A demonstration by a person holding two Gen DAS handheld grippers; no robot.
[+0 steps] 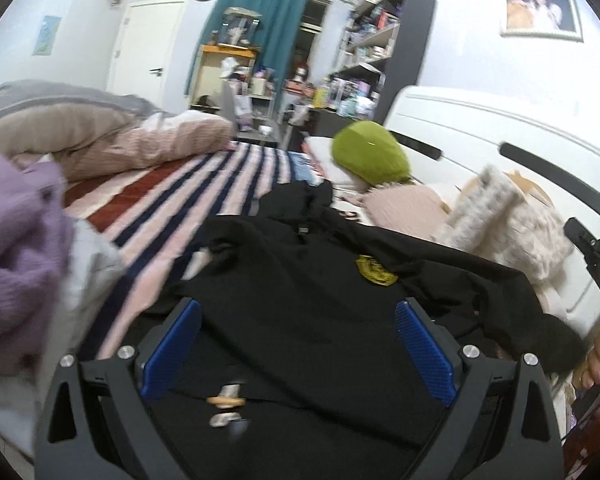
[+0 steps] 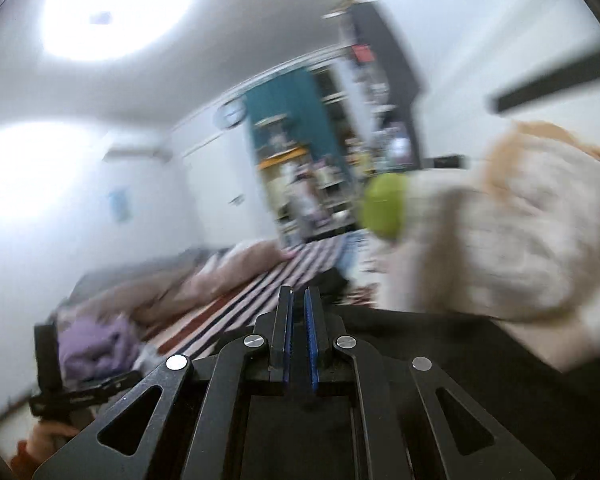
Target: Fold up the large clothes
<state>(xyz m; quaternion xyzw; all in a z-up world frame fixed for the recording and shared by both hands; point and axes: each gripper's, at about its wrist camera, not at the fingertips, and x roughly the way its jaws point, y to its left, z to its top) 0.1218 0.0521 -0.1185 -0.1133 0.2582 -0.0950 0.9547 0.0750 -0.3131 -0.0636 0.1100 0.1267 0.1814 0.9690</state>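
Observation:
A large black garment [image 1: 300, 288] with a yellow badge [image 1: 376, 271] lies spread and rumpled on the striped bed [image 1: 188, 196]. My left gripper [image 1: 296, 312] is open just above it, blue pads on either side of the cloth, holding nothing. My right gripper [image 2: 299, 296] has its jaws nearly together, tilted up toward the room; no cloth shows between the pads. The black garment [image 2: 480, 360] lies beneath and to its right in the blurred right wrist view.
A purple knit [image 1: 16, 256] lies at left. Pink duvet [image 1: 140, 140], green pillow [image 1: 370, 156], cream fluffy cushions [image 1: 512, 224] and a white headboard [image 1: 500, 128] ring the garment. The right gripper's body [image 1: 598, 256] shows at far right.

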